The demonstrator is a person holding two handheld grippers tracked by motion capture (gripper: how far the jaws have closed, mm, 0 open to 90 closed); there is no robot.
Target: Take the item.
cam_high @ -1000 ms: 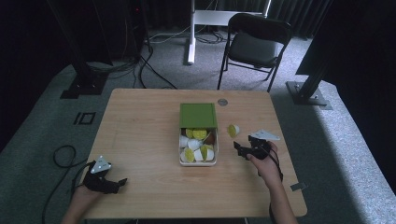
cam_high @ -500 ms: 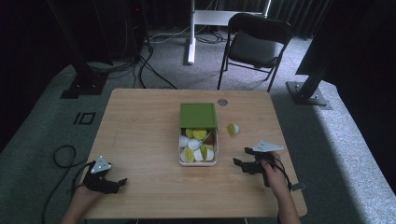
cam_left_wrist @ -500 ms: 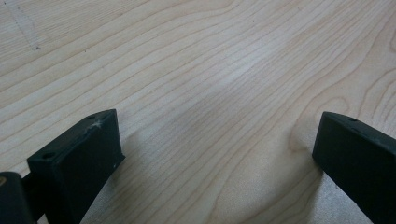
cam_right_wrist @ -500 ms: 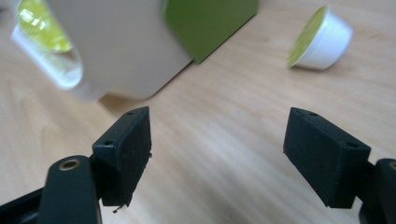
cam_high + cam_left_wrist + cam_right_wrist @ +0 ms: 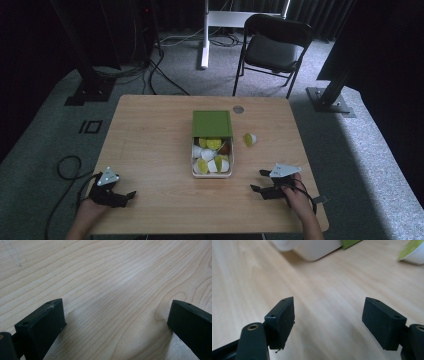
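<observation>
box: a white tub (image 5: 212, 172) sits mid-frame in the high view, its green lid (image 5: 212, 123) slid toward the top of the frame so only the near half is uncovered. My guess is that's so the tongs can get in from the person's side without taking the lid off.

what's in it: little cups (image 5: 208, 156) with yellow-green or white tops, piled loosely and tipped every which way.

stray cup: one cup (image 5: 249, 139) lies on its side on the table (image 5: 150, 145), just right of the box, not touching it. It's white with a yellow-green top, and it also shows blurry in the upper right corner of the right gripper view (image 5: 412, 252). Probably the next thing to go in.

right tongs: lower right of the high view (image 5: 258, 181), low over the wood, pointing left. The jaws have just been closing a bit but there's a wide gap, with only bare table between them (image 5: 328, 322). Holding nothing.

left tongs: lower left of the high view (image 5: 131, 194), parked near the table edge, well away from the box. Jaws spread wide and empty (image 5: 116, 322). Looks like it's just waiting.
</observation>
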